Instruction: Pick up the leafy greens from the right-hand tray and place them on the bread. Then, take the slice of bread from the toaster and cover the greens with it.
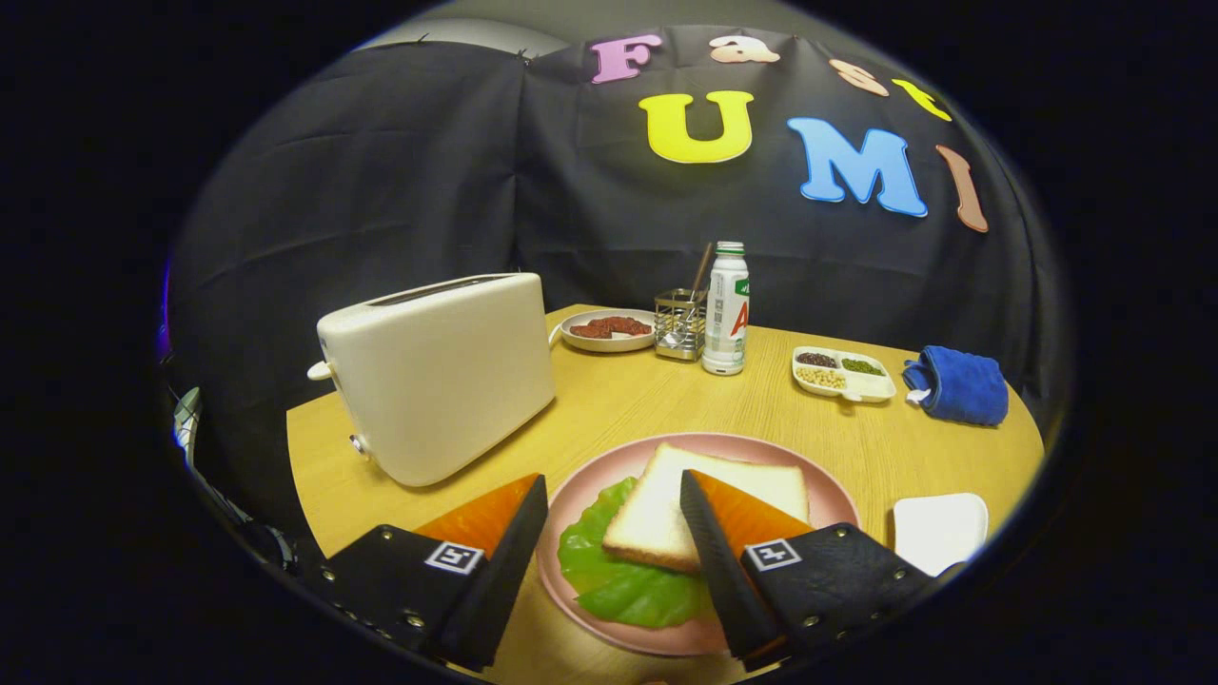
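Your gripper (614,514) hangs just above the near side of the table with its fingers spread wide and nothing between them but air. Directly below the gap sits the pink plate (837,499), its near rim close to the table's (618,400) near edge at 6 o'clock. On the plate the leafy greens (609,580) lie flat, sticking out toward 7 o'clock from under a slice of bread (666,509) that rests on top of them. Your right finger (709,552) covers the bread's right corner in this view; whether it touches the bread you cannot tell. Your left finger (504,561) stands over the bare wood just outside the plate's left rim.

At 4 o'clock from the plate, a small white tray (937,528) lies near the table's right edge, with a strip of bare wood between tray and plate.

At 10 o'clock stands the white toaster (438,376), close to the table's left edge, its lever side facing the left. A band of open wood runs between toaster and plate.

Beyond the plate toward 12 o'clock the tabletop is open up to the back row: a white dish of red pieces (609,328) at 11 o'clock, just beside it a metal wire holder (680,323), then a white bottle (726,309) touching or nearly touching the holder. At 1 o'clock sits a divided dish of beans (842,373), and at 2 o'clock a folded blue cloth (956,385) near the right edge.
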### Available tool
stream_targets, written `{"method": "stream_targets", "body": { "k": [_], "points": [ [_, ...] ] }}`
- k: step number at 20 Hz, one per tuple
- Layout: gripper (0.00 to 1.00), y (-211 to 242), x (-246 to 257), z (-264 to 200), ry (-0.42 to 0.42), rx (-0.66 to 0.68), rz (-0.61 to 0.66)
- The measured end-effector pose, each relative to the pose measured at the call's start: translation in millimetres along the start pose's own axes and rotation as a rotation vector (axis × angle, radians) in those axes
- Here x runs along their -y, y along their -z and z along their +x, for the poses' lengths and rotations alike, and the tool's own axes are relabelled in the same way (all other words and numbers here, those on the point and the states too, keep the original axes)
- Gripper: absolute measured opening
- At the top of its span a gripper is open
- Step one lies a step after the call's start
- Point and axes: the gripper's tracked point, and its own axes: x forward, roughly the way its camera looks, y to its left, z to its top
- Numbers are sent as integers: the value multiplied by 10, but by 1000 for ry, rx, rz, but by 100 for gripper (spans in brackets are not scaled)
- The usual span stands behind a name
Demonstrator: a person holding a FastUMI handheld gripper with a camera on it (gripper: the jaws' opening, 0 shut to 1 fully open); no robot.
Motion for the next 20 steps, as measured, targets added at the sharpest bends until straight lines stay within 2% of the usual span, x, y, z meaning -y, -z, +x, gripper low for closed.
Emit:
{"method": "stream_targets", "body": {
  "k": [1, 2, 7, 12, 17, 20],
  "points": [
    [95, -90, 40, 2, 6, 17, -3],
    [99, -188, 91, -27, 19, 35, -7],
    [99, -705, 479, -184, 97, 137, -31],
    [98, -1013, 1109, -484, 198, 205, -58],
    [96, -1074, 2187, -1065, 420, 228, -154],
    [96, -1092, 2782, -1525, 538, 239, -169]
  ]
}}
